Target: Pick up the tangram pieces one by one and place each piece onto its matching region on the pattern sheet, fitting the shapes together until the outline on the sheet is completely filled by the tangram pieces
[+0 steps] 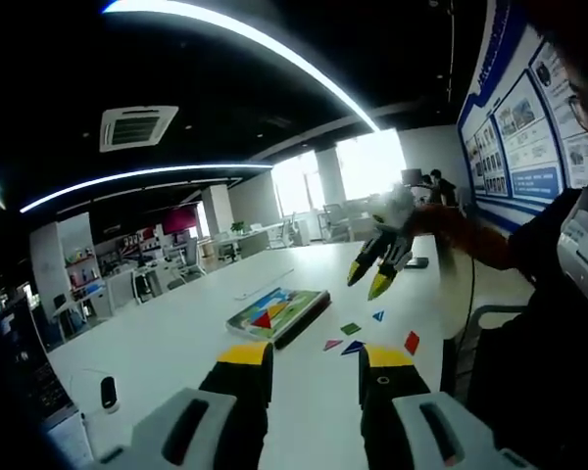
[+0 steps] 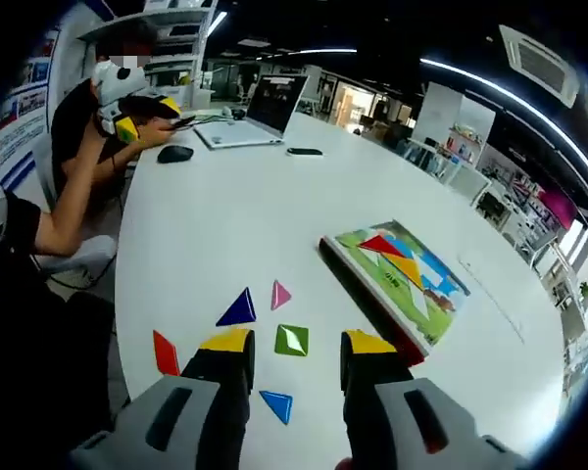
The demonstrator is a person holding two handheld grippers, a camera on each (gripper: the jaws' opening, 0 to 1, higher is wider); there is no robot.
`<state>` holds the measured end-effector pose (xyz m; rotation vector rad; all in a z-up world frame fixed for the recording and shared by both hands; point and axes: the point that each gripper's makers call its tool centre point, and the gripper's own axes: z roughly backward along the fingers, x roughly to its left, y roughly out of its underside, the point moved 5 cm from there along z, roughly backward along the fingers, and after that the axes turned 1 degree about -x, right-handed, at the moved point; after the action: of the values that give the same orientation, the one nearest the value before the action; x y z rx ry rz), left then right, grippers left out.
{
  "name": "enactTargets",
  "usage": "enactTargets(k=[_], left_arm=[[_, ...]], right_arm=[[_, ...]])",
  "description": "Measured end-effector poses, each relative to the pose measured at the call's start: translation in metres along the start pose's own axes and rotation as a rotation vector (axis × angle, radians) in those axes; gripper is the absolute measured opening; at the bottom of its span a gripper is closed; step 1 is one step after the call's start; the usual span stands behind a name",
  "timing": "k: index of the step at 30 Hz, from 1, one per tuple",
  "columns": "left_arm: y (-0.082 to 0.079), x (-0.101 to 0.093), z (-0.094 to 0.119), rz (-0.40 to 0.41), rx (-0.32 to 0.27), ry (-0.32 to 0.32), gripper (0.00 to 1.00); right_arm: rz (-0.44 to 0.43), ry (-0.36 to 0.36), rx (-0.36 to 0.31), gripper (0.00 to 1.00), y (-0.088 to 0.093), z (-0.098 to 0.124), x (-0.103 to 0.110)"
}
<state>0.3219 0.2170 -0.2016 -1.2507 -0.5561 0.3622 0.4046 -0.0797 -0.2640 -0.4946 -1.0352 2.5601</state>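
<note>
The pattern sheet (image 2: 426, 294) lies on a dark-edged board on the white table, with a red triangle (image 2: 377, 245) on it. Loose beside it lie a green square (image 2: 292, 340), a dark blue triangle (image 2: 238, 308), a pink piece (image 2: 280, 294), a light blue triangle (image 2: 276, 404) and a red piece (image 2: 165, 352). My right gripper (image 2: 299, 345) is open; the green square shows between its tips. From across the table, the right gripper (image 1: 368, 279) hangs above the table beyond the pieces. My left gripper (image 1: 317, 357) is open and holds nothing, short of the green square (image 1: 350, 329) and the sheet (image 1: 274, 311).
A laptop (image 2: 250, 117), a mouse (image 2: 174, 154) and a phone (image 2: 304, 152) lie at the table's far end, near a seated person's arm (image 2: 69, 211). A small white device (image 1: 108, 392) sits near the table edge. A chair (image 1: 480, 328) stands at the table's side.
</note>
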Motion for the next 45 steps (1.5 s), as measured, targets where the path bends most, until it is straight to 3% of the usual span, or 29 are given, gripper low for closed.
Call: enactTargets(k=[8, 16, 26, 45], left_arm=[[-0.001, 0.0, 0.001, 0.001, -0.001, -0.003, 0.36], [-0.001, 0.0, 0.001, -0.004, -0.002, 0.0, 0.36], [-0.002, -0.001, 0.003, -0.008, -0.007, 0.001, 0.36], [-0.004, -0.004, 0.004, -0.019, -0.019, 0.009, 0.36]], right_arm=[[0.003, -0.083, 0.153, 0.33, -0.002, -0.024, 0.004], [0.015, -0.08, 0.287, 0.33, 0.01, -0.042, -0.003], [-0.035, -0.086, 0.371, 0.32, 0.021, -0.057, -0.007], [-0.135, -0.113, 0.427, 0.23, 0.021, -0.066, -0.003]])
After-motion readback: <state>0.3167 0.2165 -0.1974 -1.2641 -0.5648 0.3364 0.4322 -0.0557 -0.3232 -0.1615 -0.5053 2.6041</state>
